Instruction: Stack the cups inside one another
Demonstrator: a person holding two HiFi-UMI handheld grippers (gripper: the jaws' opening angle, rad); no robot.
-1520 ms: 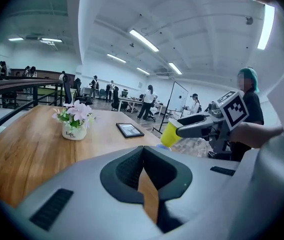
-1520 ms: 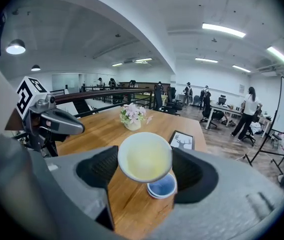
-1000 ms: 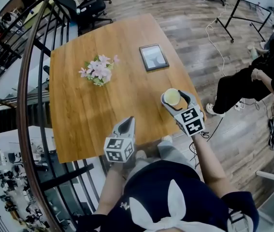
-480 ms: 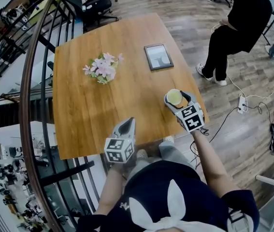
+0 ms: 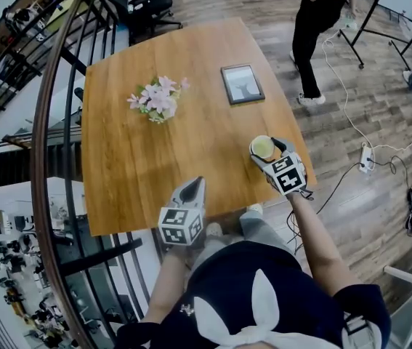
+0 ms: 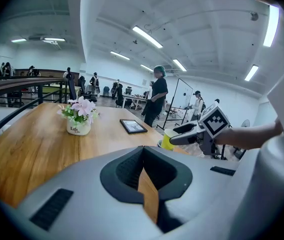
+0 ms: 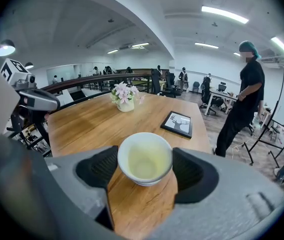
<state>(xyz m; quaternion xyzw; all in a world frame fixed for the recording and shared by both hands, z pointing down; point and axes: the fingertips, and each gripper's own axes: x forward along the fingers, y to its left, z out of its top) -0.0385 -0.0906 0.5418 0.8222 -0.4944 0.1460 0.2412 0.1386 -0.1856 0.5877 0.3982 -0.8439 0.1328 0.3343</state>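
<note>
Near the right edge of the wooden bench (image 5: 126,173), in the head view, a pale cup (image 5: 261,146) is seen upright between the jaws of the right gripper (image 5: 264,151). The left gripper (image 5: 191,187) is held over the near edge of the bench, well apart from the cup. A pot of pink flowers (image 5: 156,100) is placed towards the far left, and a framed picture (image 5: 242,83) is laid flat towards the far right. A person in dark clothes (image 5: 320,13) is seen beyond the bench.

In the left gripper view, the jaws are brought together at their tips and nothing is held between them. Only bench wood is shown through the slit below.

In the right gripper view, the jaws are spread wide and set against both sides of the cup, whose yellowish inside is shown from above. Whether the cup rests on the bench or is raised just above it cannot be told.
</note>
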